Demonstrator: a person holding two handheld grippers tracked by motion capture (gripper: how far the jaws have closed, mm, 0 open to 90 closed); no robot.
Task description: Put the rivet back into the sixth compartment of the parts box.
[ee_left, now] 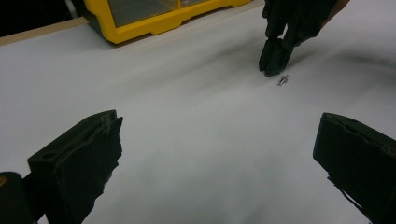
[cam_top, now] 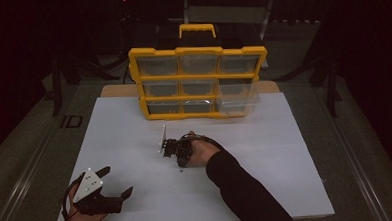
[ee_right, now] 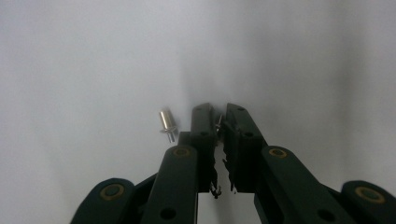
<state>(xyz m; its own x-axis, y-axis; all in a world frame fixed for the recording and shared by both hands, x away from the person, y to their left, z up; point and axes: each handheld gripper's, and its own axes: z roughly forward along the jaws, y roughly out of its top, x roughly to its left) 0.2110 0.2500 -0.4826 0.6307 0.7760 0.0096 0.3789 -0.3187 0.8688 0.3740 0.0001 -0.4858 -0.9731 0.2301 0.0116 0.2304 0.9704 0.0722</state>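
While the room around lies dark, a white sheet covers the table before the yellow organiser case with clear drawers. Nearer than that case lies a small silver metal cylinder with thin pins, its long axis flat on the sheet, just beside the right gripper, whose jaws stand nearly together, a tiny pin-like bit perhaps between them. The left gripper gapes wide, empty.

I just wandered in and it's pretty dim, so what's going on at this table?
A person sits at a white table with a pair of tongs in each hand. The right tongs are closed, or nearly so, with their tips at the tabletop right beside a tiny metal part, which lies loose and isn't gripped. The left tongs rest wide open near the table's front edge, holding nothing. A yellow organizer case with clear drawers stands at the back.
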